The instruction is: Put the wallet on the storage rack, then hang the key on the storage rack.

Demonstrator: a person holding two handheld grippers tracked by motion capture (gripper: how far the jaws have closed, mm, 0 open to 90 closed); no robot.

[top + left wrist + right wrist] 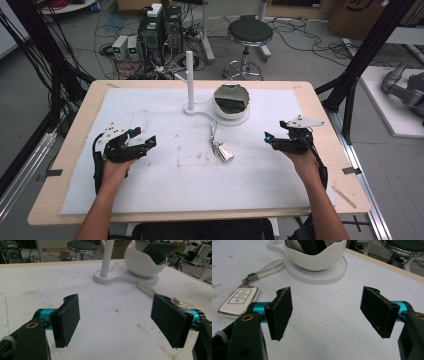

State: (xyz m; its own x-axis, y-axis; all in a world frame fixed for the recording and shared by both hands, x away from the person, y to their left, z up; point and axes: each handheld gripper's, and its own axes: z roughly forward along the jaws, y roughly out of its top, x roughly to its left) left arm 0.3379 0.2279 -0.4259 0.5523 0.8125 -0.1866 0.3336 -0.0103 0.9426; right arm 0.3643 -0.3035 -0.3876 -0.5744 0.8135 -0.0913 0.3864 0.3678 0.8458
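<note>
Table (75, 165): white stand (220, 111) with post and bowl at the far centre. Car key (223, 150) lies flat just in front of it, strap toward the bowl, probably not yet hung or binned. Left gripper (142, 141) and right gripper (272, 140) flank it, jaws wide, empty.

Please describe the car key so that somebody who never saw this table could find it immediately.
Start at the white stand with the upright post and the egg-shaped bowl, at the far middle of the white mat. Just in front of its base lies the car key, flat on the mat. It is a small white and silver fob with buttons, and a pale strap runs back toward the stand.
</note>
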